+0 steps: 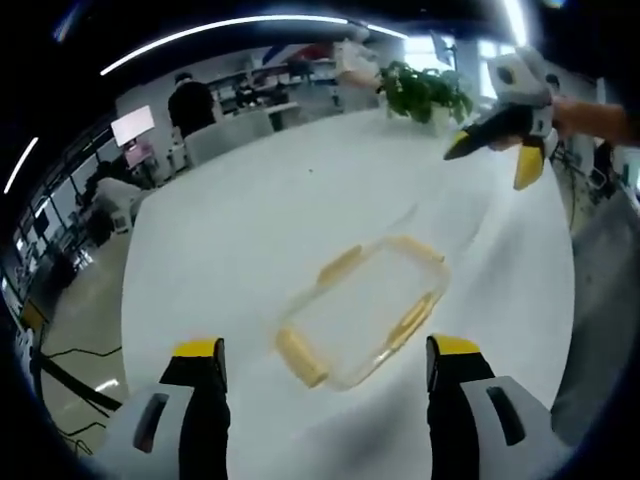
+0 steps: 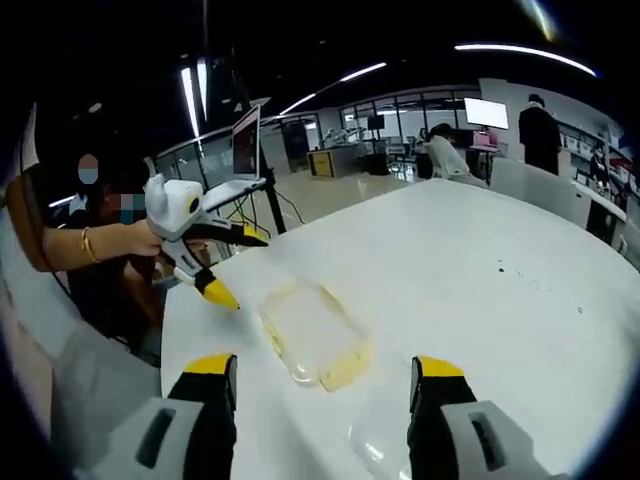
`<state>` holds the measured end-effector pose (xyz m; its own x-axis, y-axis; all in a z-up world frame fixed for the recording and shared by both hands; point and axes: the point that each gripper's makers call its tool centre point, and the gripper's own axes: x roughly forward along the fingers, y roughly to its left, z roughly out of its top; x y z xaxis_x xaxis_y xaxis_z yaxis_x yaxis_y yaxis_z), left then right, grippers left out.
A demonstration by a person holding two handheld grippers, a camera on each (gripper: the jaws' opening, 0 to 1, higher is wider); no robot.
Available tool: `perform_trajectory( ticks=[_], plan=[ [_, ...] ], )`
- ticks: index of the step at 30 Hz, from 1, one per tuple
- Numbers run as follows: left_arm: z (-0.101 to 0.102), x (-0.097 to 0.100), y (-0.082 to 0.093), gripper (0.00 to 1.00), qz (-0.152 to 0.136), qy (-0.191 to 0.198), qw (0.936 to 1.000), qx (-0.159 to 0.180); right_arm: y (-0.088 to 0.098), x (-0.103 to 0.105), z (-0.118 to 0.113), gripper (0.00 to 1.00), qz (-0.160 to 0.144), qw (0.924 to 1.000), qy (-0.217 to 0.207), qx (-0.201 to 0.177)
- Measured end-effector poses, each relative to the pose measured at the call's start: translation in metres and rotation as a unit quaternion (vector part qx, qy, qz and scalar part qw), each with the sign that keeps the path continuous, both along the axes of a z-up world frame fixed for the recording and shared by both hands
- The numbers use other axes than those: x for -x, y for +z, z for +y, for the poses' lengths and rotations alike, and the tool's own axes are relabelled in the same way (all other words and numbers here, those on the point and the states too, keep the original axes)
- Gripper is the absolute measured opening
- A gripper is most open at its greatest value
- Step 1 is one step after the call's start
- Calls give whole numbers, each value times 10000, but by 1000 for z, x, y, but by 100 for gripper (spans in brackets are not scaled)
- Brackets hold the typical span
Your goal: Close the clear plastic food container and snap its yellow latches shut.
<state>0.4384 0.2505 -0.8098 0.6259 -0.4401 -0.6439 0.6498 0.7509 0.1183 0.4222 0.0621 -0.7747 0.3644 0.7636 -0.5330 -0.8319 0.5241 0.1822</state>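
Note:
A clear plastic container with yellow latches on its sides lies flat on the white table. My left gripper is open, its yellow-tipped jaws standing either side of the container's near end and short of it. My right gripper hovers open above the table beyond the container. In the right gripper view the container lies just ahead of my open right gripper, with the left gripper open to its left. A second faint clear piece lies between the right jaws.
A potted plant stands at the table's far end. A person's hand with a bracelet holds the left gripper. An open laptop sits on a stand past the table's edge. Chairs, desks and people fill the office behind.

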Motion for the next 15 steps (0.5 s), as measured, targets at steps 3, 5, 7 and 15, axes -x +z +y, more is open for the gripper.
perform_trajectory(
  ticks=[3, 5, 7, 15],
  plan=[
    [1, -2, -1, 80, -18, -16, 10000, -43, -2, 1, 3, 70, 12, 10000, 58, 19],
    [1, -3, -2, 80, -14, -38, 10000, -64, -4, 1, 5, 70, 12, 9999, 111, 53],
    [2, -4, -3, 79, -6, -61, 9999, -86, -6, 1, 7, 70, 15, 9998, 157, 85],
    [4, -8, -8, 79, 38, -140, 9997, -177, -13, -1, 15, 70, 62, 9997, 218, 121]
  ],
)
